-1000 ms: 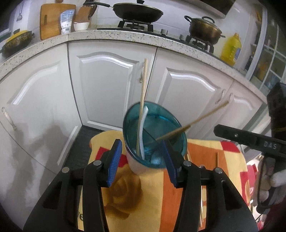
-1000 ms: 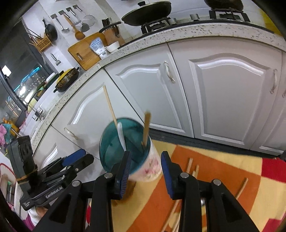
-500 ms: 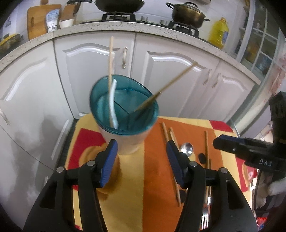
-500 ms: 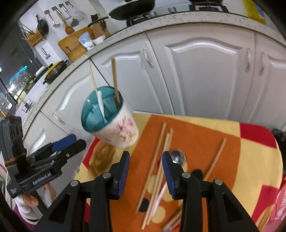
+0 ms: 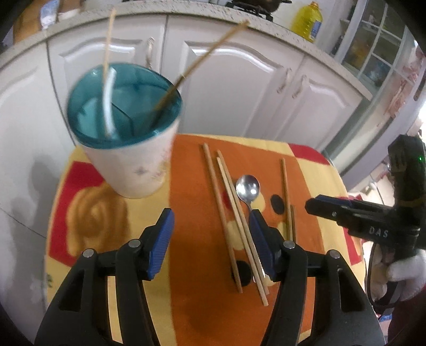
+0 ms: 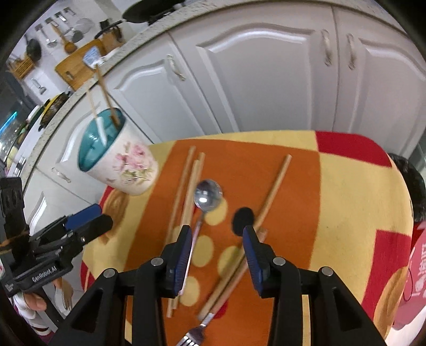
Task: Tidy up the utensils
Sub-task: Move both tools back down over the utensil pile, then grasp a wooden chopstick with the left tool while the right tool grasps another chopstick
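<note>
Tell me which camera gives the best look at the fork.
The right wrist view. Only there does the fork show: its tines and neck lie at the bottom edge on the cloth, below the right gripper, with the handle running up among the chopsticks. In the left wrist view I cannot make out the fork.

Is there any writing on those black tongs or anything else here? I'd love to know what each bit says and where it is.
"DAS" in pale letters on the side of the right tongs, seen from the left camera.
"GenRobot.AI" on the body of the left tongs, seen from the right camera.
The yellow bottle carries a blue label, too blurred to read.
The packet on the counter is too small to read.
The floral cup bears no words.
</note>
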### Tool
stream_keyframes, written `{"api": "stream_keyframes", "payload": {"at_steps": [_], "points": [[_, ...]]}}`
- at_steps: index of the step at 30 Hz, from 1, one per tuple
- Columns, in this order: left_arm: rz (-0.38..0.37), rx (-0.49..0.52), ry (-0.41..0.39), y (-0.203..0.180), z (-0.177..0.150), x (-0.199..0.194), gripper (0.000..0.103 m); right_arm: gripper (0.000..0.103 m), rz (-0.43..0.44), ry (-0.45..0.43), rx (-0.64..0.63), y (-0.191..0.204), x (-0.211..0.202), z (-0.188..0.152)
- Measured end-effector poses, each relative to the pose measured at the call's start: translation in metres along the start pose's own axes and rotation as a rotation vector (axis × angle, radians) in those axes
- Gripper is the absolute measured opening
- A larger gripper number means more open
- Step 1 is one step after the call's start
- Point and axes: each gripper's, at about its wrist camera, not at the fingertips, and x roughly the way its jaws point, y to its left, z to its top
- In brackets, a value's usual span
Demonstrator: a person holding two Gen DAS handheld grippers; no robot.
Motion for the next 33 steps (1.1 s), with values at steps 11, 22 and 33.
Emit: {"api": "stream_keyframes", "payload": {"at_steps": [11, 22, 33], "points": [[0.004, 0.002, 0.12, -0.011, -0.004, 0.072, 0.034, 0.028, -0.069, 0.004, 0.102, -0.04, 0.03, 0.013], [-0.041, -0.019, 0.159, -0.004, -0.009, 0.086, 0.006, 0.009, -0.132, 0.035, 0.14, -0.054, 0.073, 0.047], [-0.06, 0.047, 0.25, 0.008, -0.061, 0.042, 0.005, 0.009, 0.03, 0.093, 0.102, -0.037, 0.058, 0.016]]}}
